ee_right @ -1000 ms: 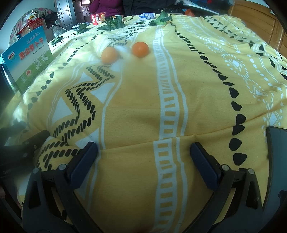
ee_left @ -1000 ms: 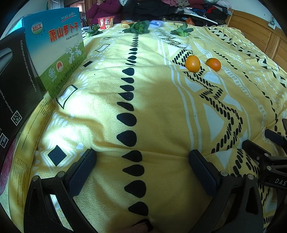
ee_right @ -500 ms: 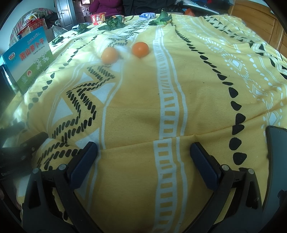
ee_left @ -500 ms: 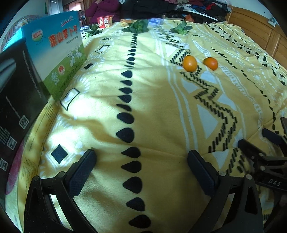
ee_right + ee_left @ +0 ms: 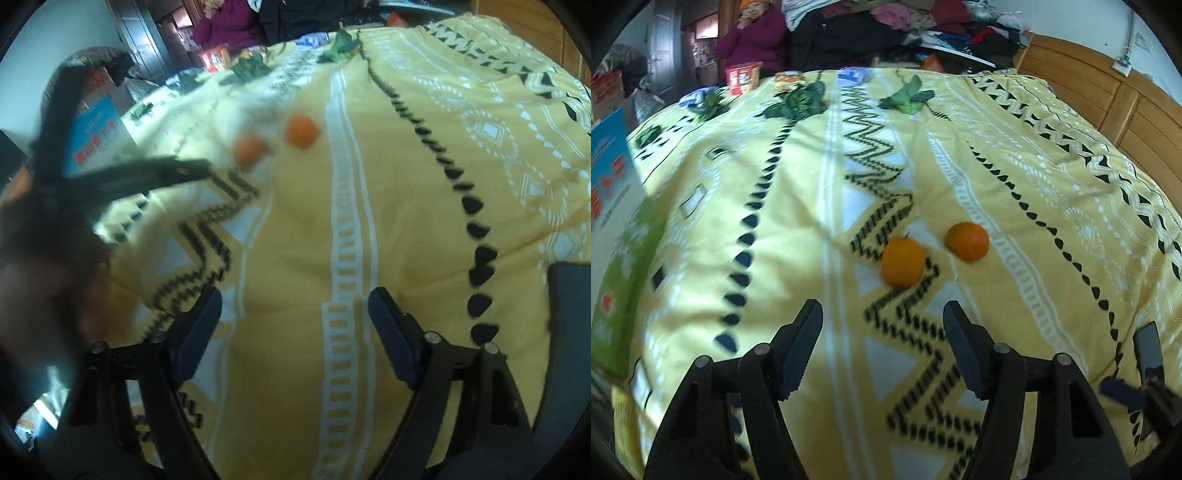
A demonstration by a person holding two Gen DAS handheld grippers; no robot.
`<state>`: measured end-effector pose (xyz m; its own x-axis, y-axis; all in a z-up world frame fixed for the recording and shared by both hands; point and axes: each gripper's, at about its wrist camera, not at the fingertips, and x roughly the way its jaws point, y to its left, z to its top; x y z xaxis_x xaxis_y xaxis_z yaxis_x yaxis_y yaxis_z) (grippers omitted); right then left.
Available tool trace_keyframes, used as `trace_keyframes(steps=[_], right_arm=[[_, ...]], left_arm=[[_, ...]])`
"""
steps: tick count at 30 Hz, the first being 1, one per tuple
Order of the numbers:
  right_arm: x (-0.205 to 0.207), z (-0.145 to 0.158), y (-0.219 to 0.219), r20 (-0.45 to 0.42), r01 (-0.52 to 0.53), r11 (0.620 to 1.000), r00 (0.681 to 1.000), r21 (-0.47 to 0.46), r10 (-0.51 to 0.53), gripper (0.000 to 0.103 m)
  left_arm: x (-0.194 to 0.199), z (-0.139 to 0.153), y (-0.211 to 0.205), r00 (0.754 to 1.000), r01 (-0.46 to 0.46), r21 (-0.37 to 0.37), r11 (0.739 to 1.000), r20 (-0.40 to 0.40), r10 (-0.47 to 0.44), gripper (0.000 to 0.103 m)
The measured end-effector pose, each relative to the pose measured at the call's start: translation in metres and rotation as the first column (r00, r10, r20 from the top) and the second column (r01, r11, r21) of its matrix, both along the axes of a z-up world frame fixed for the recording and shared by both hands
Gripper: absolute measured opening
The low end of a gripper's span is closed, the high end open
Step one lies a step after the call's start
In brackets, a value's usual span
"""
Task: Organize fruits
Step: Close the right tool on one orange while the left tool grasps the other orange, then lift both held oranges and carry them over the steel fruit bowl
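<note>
Two oranges lie on a yellow patterned bedspread (image 5: 1052, 177). In the left wrist view the near orange (image 5: 903, 261) sits just ahead of my open left gripper (image 5: 882, 325), and the second orange (image 5: 967, 241) lies a little to its right. In the right wrist view both oranges show blurred and farther off, one (image 5: 248, 148) to the left of the other (image 5: 303, 132). My right gripper (image 5: 295, 310) is open and empty above the bedspread. The left gripper's body (image 5: 122, 177) crosses the left of the right wrist view, blurred.
A blue and green box (image 5: 613, 206) stands at the bed's left edge. Green leafy vegetables (image 5: 798, 101) (image 5: 907, 96) and snack packets (image 5: 742, 78) lie at the far end. A person in purple (image 5: 753, 40) sits beyond. A wooden headboard (image 5: 1108, 96) is at the right.
My left gripper has moved forward and to the right, so the oranges are now close in front of it. The right gripper has lifted slightly; the left gripper has swung into its view.
</note>
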<state>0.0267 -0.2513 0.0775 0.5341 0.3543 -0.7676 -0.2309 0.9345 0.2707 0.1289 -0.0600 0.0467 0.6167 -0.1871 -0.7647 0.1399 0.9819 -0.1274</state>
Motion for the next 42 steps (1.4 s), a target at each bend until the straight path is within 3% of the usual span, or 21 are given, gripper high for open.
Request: trace_keyframes(steps=[6, 9, 11, 14, 21, 29, 31, 32, 37, 42], right_arm=[[0.038, 0.033, -0.013, 0.067, 0.03, 0.999, 0.997, 0.011, -0.031, 0.079], [0.06, 0.035, -0.013, 0.07, 0.017, 1.0, 0.997, -0.012, -0.016, 0.067], [0.076, 0.031, -0.01, 0.062, -0.001, 1.0, 0.998, -0.021, 0.002, 0.06], [0.089, 0.021, -0.003, 0.047, -0.039, 0.999, 0.998, -0.032, 0.04, 0.049], [0.126, -0.002, 0.035, 0.053, -0.172, 0.979, 0.982, -0.105, 0.179, 0.049], [0.155, -0.028, 0.053, 0.002, -0.213, 0.959, 0.976, -0.189, 0.217, 0.049], [0.154, -0.031, 0.052, -0.007, -0.217, 0.959, 0.976, -0.185, 0.219, 0.042], [0.154, -0.031, 0.049, -0.018, -0.218, 0.962, 0.976, -0.163, 0.218, 0.034], [0.143, -0.011, 0.045, 0.015, -0.192, 0.973, 0.981, -0.125, 0.196, 0.034], [0.127, 0.023, 0.046, 0.073, -0.18, 0.977, 0.979, -0.11, 0.189, 0.034]], left_arm=[[0.036, -0.02, -0.002, 0.999, -0.032, -0.046, 0.998, -0.034, 0.03, 0.068], [0.045, -0.032, 0.002, 0.998, -0.018, -0.089, 0.996, -0.06, 0.012, 0.052], [0.044, -0.032, 0.003, 0.999, 0.014, -0.137, 0.99, -0.05, -0.021, 0.03], [0.033, -0.023, 0.005, 1.0, 0.017, -0.139, 0.99, -0.023, -0.02, 0.03], [0.002, -0.007, 0.033, 1.0, -0.02, -0.185, 0.983, 0.008, 0.021, 0.03], [0.015, -0.024, 0.038, 0.999, -0.025, -0.212, 0.977, -0.053, 0.014, 0.03], [0.017, -0.028, 0.037, 0.998, -0.023, -0.206, 0.978, -0.055, 0.011, 0.03], [0.017, -0.027, 0.037, 0.998, -0.023, -0.205, 0.978, -0.054, 0.012, 0.03], [0.01, -0.008, 0.036, 1.0, -0.012, -0.193, 0.981, -0.005, 0.011, 0.03], [-0.01, 0.031, 0.044, 0.998, -0.008, -0.202, 0.979, 0.065, 0.022, 0.029]])
